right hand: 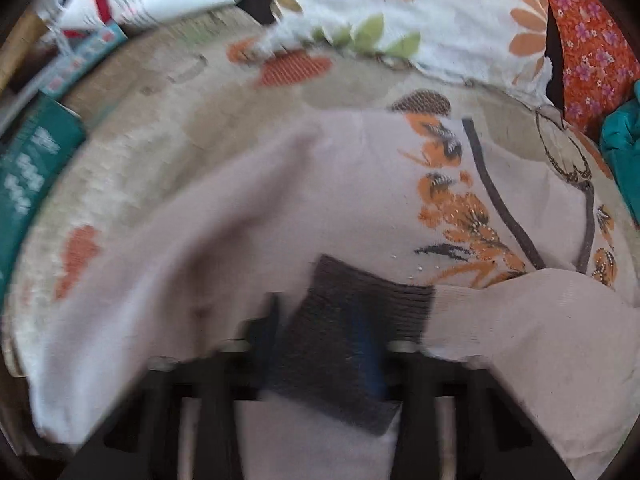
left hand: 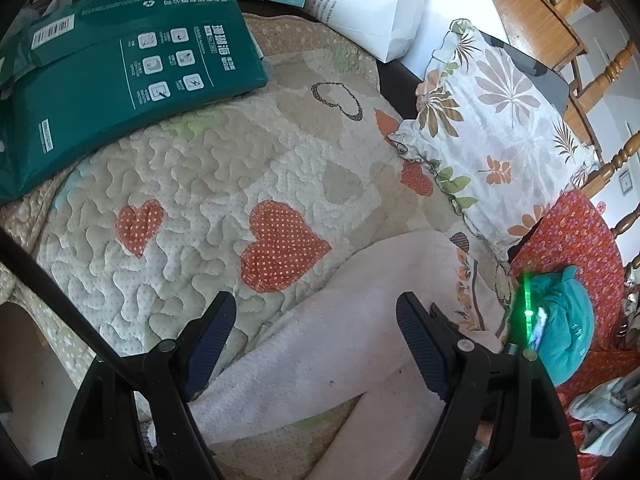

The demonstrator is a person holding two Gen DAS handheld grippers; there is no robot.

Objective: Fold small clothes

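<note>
The pale pink garment (left hand: pixel 360 320) lies on the heart-patterned quilt (left hand: pixel 180 184), lower centre of the left wrist view, its long axis running lower left to upper right. The left gripper (left hand: pixel 316 344) hovers over it with jaws spread and holds nothing. The right gripper (right hand: pixel 320 344) is nearer: it pinches the garment's dark ribbed cuff (right hand: pixel 352 320), bottom centre of its blurred view. No containers are visible.
</note>
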